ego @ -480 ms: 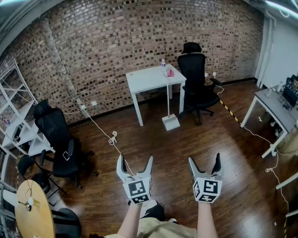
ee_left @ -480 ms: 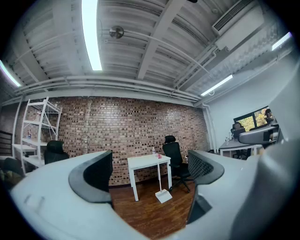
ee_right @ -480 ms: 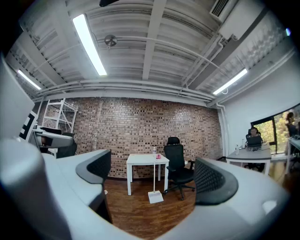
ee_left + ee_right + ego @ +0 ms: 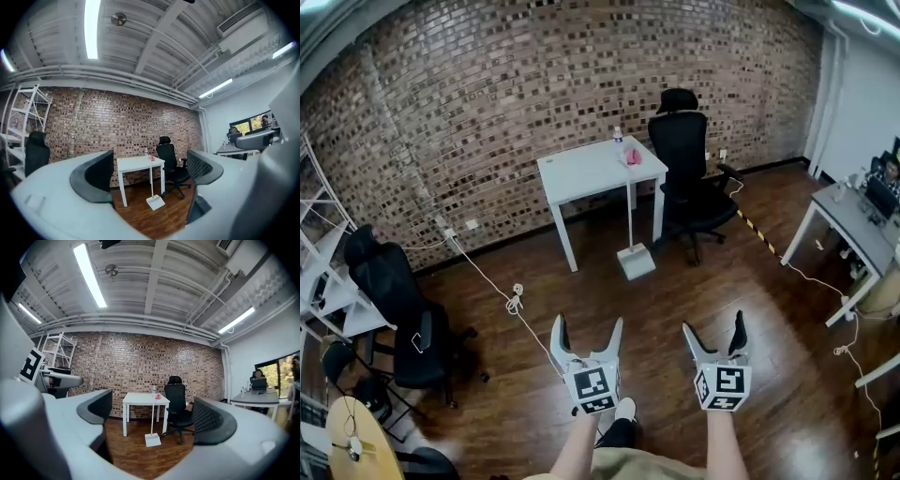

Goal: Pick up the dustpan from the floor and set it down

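The person is approaching with the left tool (image 4: 586,328) and right tool (image 4: 712,326) both spread and empty, needing to be walking closer to the dustpan (image 4: 636,261) standing on the floor (image 4: 694,300) by the tabletop (image 4: 591,169)

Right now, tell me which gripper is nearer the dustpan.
Left, by a little. The dustpan stands far ahead, just right of the line of the left gripper; the right gripper sits further right, level with the left.

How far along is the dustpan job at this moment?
Done: nothing; the dustpan stands on the floor beside the white table, untouched. In hand: nothing; the left hand-held gripper and right hand-held gripper are open, empty, well short of it. Left: approach, grasp, lift, set down.
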Demonstrator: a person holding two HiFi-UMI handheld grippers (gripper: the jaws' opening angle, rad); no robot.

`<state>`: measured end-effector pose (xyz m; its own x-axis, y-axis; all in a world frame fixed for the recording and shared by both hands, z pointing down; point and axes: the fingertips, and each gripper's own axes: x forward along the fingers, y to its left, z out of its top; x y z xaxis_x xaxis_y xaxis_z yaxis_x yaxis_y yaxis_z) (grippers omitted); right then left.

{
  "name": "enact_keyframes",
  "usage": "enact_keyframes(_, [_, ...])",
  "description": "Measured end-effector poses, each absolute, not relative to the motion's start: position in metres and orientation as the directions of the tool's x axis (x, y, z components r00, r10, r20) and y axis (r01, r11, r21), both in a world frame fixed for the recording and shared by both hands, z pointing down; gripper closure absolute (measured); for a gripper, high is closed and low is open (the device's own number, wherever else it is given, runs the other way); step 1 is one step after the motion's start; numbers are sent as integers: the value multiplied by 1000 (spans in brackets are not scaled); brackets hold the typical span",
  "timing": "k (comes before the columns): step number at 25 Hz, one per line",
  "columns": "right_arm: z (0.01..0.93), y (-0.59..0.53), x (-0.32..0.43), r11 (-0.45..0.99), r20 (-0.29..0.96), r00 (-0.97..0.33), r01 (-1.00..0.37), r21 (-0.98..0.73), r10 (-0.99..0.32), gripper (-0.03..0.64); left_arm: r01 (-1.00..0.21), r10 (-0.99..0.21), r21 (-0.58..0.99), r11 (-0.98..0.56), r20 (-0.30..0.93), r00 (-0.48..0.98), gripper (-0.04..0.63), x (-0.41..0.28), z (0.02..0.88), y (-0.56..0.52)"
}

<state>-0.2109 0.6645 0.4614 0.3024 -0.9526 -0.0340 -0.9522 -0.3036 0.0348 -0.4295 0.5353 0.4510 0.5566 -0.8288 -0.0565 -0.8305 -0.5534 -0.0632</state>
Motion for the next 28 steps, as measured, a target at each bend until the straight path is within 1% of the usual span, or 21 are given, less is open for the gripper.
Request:
enact_keyframes(3, [452, 615, -196, -312, -41, 311, -950, 15, -950, 92, -822, -820, -67, -565, -62, 569, 126, -413, 443, 484])
enact_keyframes(9, [441, 531, -171, -330, -26, 329, -943, 32, -944, 92, -800, -797, -59, -597, -69, 600, 127, -379, 432, 392])
enact_keyframes(16, [448, 493, -141, -381, -7, 381, -924, 40, -925, 92, -744, -745, -34, -667, 8, 667, 132, -332, 458, 334])
enact_keyframes(20, [449, 485, -96, -424, 1, 424, -906, 13, -906, 92, -713, -714, -50, -699, 7, 700, 132, -285, 453, 318])
enact_keyframes(28, [457, 429, -3, -421, -38, 421, -907, 1, -906, 98, -696, -698, -78, -713, -11, 716, 143, -183, 460, 262])
